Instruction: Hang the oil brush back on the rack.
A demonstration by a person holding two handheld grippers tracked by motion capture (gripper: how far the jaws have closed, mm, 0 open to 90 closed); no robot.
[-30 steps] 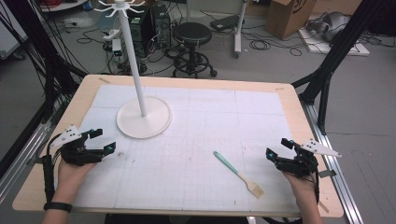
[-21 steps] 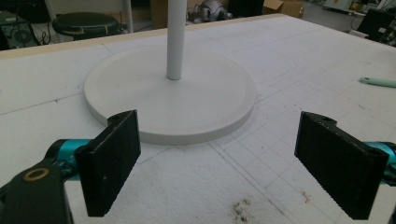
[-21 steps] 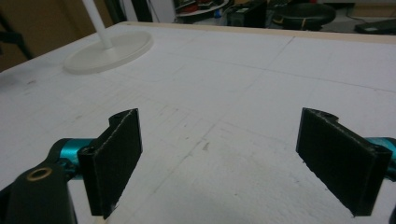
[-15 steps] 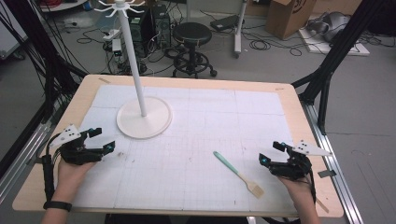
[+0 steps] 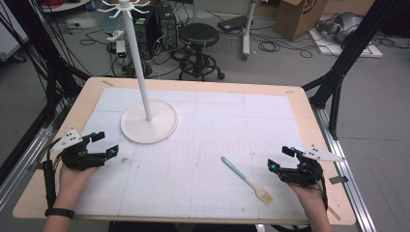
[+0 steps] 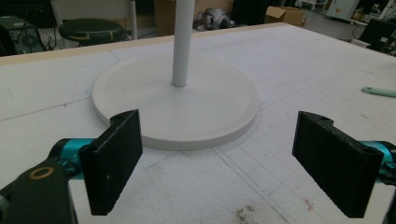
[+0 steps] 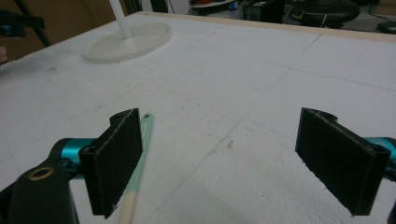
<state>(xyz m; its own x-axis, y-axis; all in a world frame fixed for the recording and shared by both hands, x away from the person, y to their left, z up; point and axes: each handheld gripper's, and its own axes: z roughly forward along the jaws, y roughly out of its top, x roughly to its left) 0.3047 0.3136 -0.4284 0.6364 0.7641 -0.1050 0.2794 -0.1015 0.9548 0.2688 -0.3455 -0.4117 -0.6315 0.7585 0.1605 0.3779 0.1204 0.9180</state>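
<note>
You have no legible text, label, brand or number to log here; the cardboard box behind the table carries a dark mark too small to read.

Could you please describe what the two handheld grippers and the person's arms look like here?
Each gripper, left gripper and right gripper, is black with teal accents, two flat black rectangular jaws and a grey three-cornered plate on top. A black cable trails from the left one. The left wrist wears a black band.
</note>
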